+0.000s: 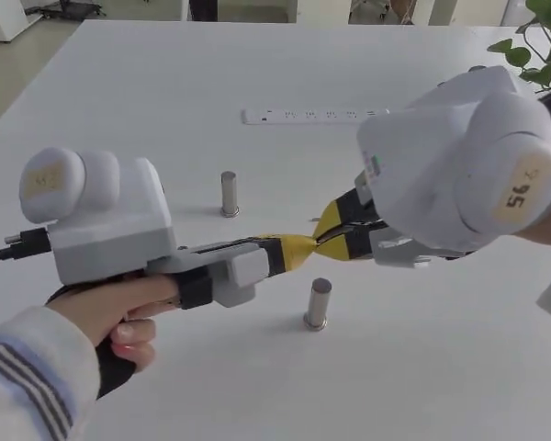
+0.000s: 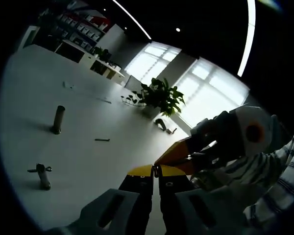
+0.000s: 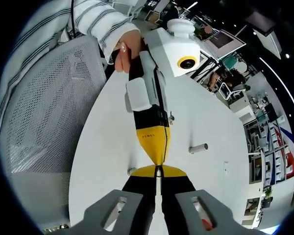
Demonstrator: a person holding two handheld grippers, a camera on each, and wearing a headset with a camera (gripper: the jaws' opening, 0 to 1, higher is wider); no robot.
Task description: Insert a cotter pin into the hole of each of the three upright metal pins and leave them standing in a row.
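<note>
Your left gripper comes in from 9 o'clock and your right gripper from 2 o'clock. Their yellow tips touch in the air over the white table. Both pairs of jaws are pressed together. The two gripper views show a thin dark sliver at the tips, too small to tell what it is or which gripper has it.

In the head view, the near metal pin stands upright at 6 o'clock of the touching tips, just below them. The far metal pin stands at 10 o'clock, well apart. Your right gripper's bulky white body hides the table at 3 o'clock. A power strip lies at 12 o'clock, and plant leaves hang in at 1 o'clock.

In the left gripper view, a pinned post at 9 o'clock of your own tips has a cotter pin crosswise through its top. A plain post stands at 10 o'clock. A loose cotter pin lies flat on the table between that post and your tips.
</note>
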